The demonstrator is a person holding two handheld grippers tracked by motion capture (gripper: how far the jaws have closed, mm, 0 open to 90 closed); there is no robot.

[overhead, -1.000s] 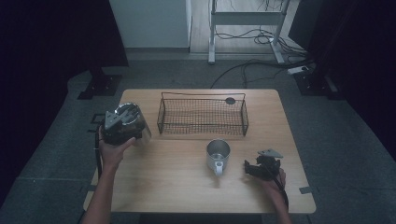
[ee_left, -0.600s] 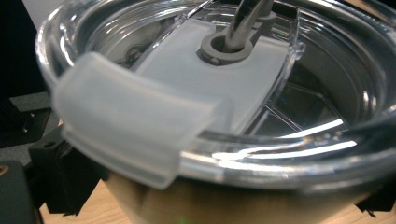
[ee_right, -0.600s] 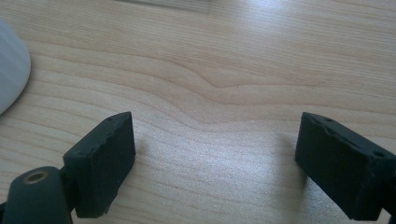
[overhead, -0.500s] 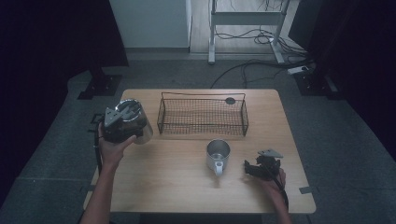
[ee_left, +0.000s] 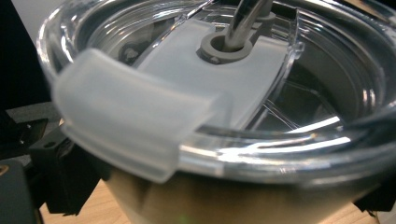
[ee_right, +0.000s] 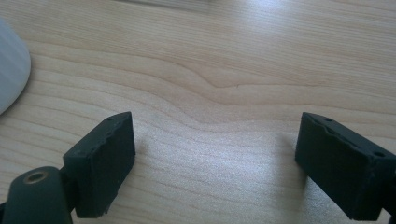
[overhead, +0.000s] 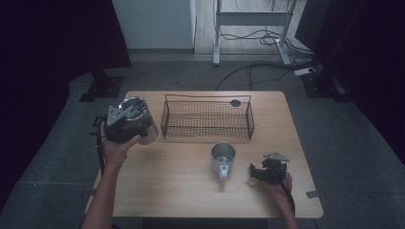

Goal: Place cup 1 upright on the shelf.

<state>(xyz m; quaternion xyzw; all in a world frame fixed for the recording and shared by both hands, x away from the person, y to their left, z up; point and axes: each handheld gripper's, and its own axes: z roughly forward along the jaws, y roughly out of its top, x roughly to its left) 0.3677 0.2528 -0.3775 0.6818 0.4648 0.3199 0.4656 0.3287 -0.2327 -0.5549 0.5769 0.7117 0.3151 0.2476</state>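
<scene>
- Tumbler (overhead: 136, 124): metal-walled, capped with a clear plastic lid (ee_left: 261, 93); raised off the surface (overhead: 181, 191) at centre left of the high view, just left of the wire basket (overhead: 207, 119).
- Lid detail, left gripper view: frosted flip tab (ee_left: 135, 109) at lower left of frame, grey grommet near top centre with a shiny metal straw (ee_left: 245, 21) passing through it.
- Left gripper (overhead: 125, 119): jaws pinching the tumbler across its body, set wide around it; black jaw parts visible at both lower corners of the left gripper view, pressed to the tumbler's wall.
- Left hand (overhead: 117, 148): wrapped under the gripper, forearm rising from the bottom edge of the high view at a slight rightward lean.
- Right gripper (overhead: 267, 171): resting low on the surface at lower right of the high view, jaws spread with nothing between them; bare wood grain in the gap in the right gripper view.
- Right hand (overhead: 279, 183): behind the gripper, wrist entering from the bottom edge.
- Steel mug (overhead: 223, 156): upright at centre of the high view, handle towards the bottom edge, just left of the right gripper, not touching it.
</scene>
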